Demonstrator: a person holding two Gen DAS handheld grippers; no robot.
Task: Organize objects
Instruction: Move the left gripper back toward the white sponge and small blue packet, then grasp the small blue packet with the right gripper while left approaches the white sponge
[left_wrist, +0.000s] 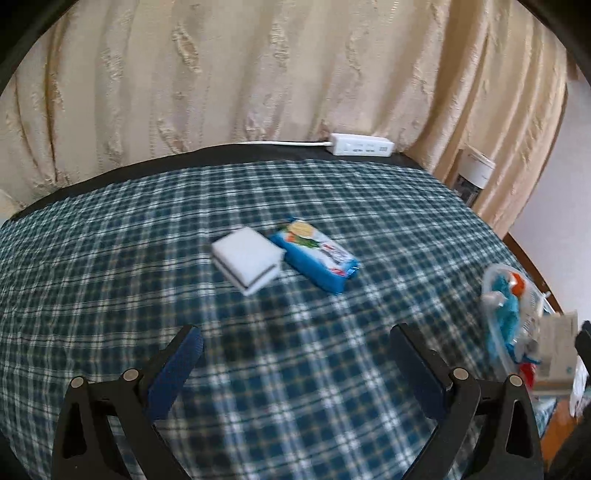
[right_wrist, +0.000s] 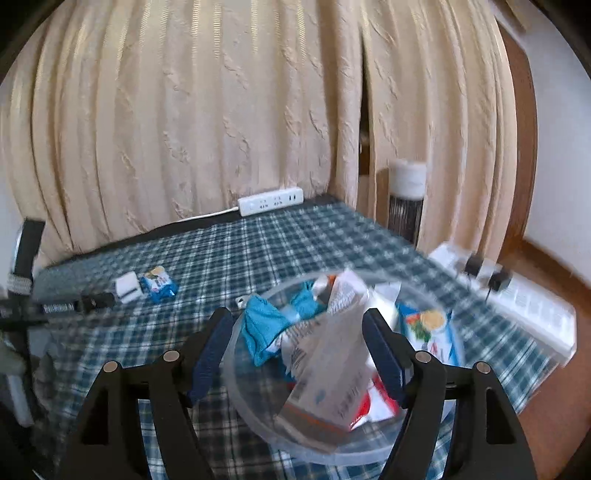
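Note:
A white sponge block (left_wrist: 247, 260) and a blue snack packet (left_wrist: 316, 256) lie side by side on the checked tablecloth (left_wrist: 110, 258). My left gripper (left_wrist: 295, 349) is open and empty, above the cloth short of them. My right gripper (right_wrist: 297, 330) is open over a clear plastic tub (right_wrist: 258, 413). A pale paper packet (right_wrist: 325, 373) stands tilted in the tub between the fingers; I cannot tell if they touch it. The tub also holds blue cloth (right_wrist: 264, 325) and another blue snack packet (right_wrist: 430, 332). The tub shows at the right of the left wrist view (left_wrist: 496, 295).
A white power strip (left_wrist: 362, 144) lies at the table's far edge against beige curtains (left_wrist: 258, 74). A second white power strip with black plugs (right_wrist: 509, 299) sits right of the tub. A white cylindrical appliance (right_wrist: 406, 195) stands beyond the table corner.

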